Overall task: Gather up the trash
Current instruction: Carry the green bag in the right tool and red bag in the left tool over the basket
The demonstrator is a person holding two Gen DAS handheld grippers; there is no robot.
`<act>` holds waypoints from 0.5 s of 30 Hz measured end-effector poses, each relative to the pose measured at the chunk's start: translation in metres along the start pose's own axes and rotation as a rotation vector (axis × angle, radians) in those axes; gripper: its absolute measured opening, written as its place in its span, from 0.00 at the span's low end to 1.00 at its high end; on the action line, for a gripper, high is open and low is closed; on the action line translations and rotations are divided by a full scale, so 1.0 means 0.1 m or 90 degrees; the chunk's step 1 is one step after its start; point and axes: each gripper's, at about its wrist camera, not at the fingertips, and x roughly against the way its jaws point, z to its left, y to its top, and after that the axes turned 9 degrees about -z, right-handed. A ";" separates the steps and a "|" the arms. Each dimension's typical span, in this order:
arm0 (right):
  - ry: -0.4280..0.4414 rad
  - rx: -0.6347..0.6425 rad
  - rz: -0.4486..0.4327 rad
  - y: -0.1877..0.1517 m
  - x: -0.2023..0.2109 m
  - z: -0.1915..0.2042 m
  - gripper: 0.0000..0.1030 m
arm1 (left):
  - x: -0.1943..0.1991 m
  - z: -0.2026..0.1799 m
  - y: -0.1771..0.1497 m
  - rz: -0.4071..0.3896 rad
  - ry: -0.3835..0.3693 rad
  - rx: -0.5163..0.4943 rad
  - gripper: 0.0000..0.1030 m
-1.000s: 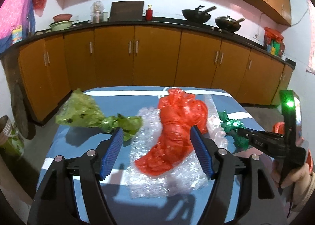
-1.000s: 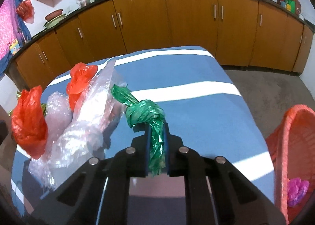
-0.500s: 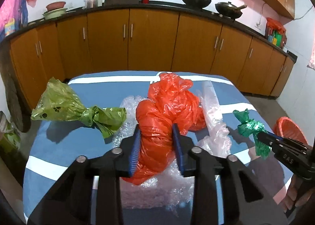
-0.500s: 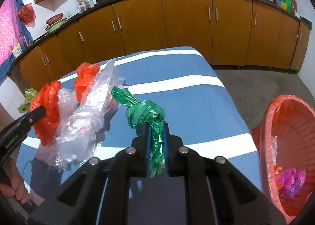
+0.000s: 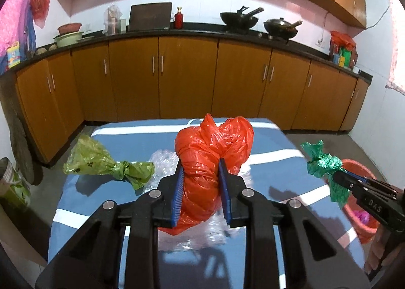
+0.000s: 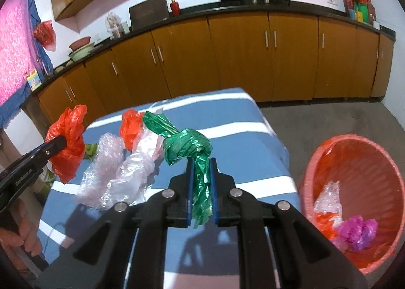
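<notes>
My left gripper (image 5: 200,187) is shut on a crumpled red plastic bag (image 5: 212,152) and holds it above the blue striped table (image 5: 83,203). It also shows in the right wrist view (image 6: 68,142). My right gripper (image 6: 201,177) is shut on a knotted dark green plastic bag (image 6: 187,145), lifted over the table's right side; it also shows in the left wrist view (image 5: 324,162). Left on the table are a light green bag (image 5: 106,162), bubble wrap (image 6: 106,162), clear plastic (image 6: 136,172) and a second red bag (image 6: 130,128).
An orange waste basket (image 6: 354,200) stands on the floor right of the table, holding clear, red and purple trash (image 6: 357,230). Brown kitchen cabinets (image 5: 187,79) run along the far wall. A bin (image 5: 12,185) stands on the floor at the left.
My left gripper closed on the red bag and lifted it off the bubble wrap. My right gripper rose and swung right with the dark green bag, bringing more of the basket into view.
</notes>
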 end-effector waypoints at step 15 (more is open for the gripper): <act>-0.057 -0.032 -0.059 0.15 0.73 -0.60 0.12 | 0.28 -0.67 0.22 -0.024 -0.074 -0.011 0.25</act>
